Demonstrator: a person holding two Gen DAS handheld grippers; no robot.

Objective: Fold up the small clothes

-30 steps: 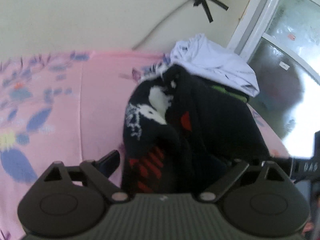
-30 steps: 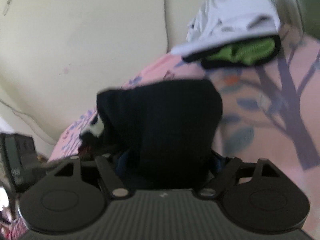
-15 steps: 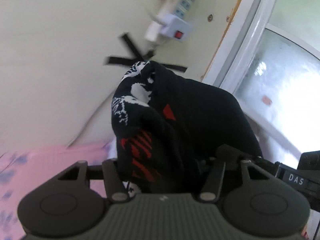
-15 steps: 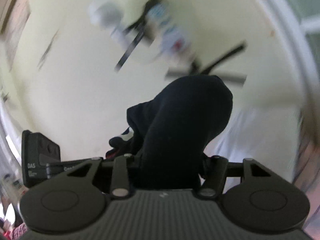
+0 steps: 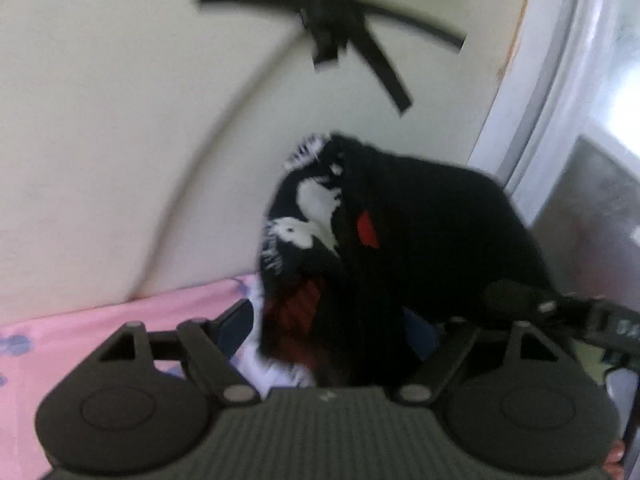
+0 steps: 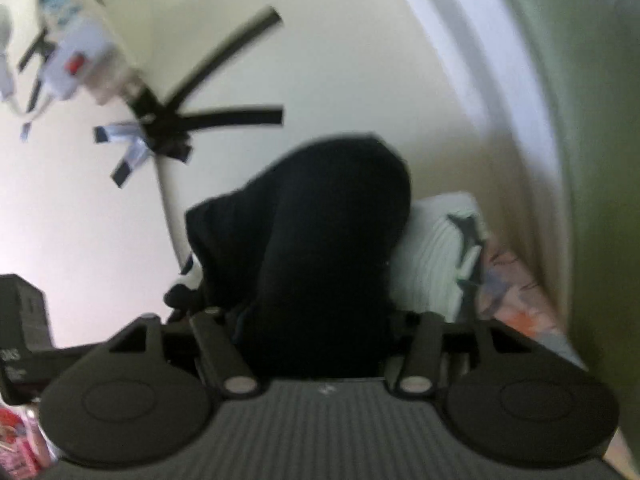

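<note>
A black garment with white and red print [image 5: 360, 248] is bunched up between both grippers and held in the air in front of the wall. My left gripper [image 5: 328, 332] is shut on one end of it; the cloth hides the fingertips. My right gripper [image 6: 316, 320] is shut on the other end, which shows as plain black cloth [image 6: 320, 240]. The right gripper's body [image 5: 600, 320] shows at the right edge of the left wrist view, close beside the left one.
A pink patterned bed sheet [image 5: 120, 320] lies below. A white folded garment [image 6: 436, 248] lies on the bed by the wall. Black tape strips [image 5: 340, 28] and a white power strip [image 6: 76, 60] are on the cream wall. A window frame [image 5: 560, 100] stands at the right.
Both grippers lifted the black garment off the bed and tilted up toward the wall, then came back down a little. The bed and white garment are coming back into view.
</note>
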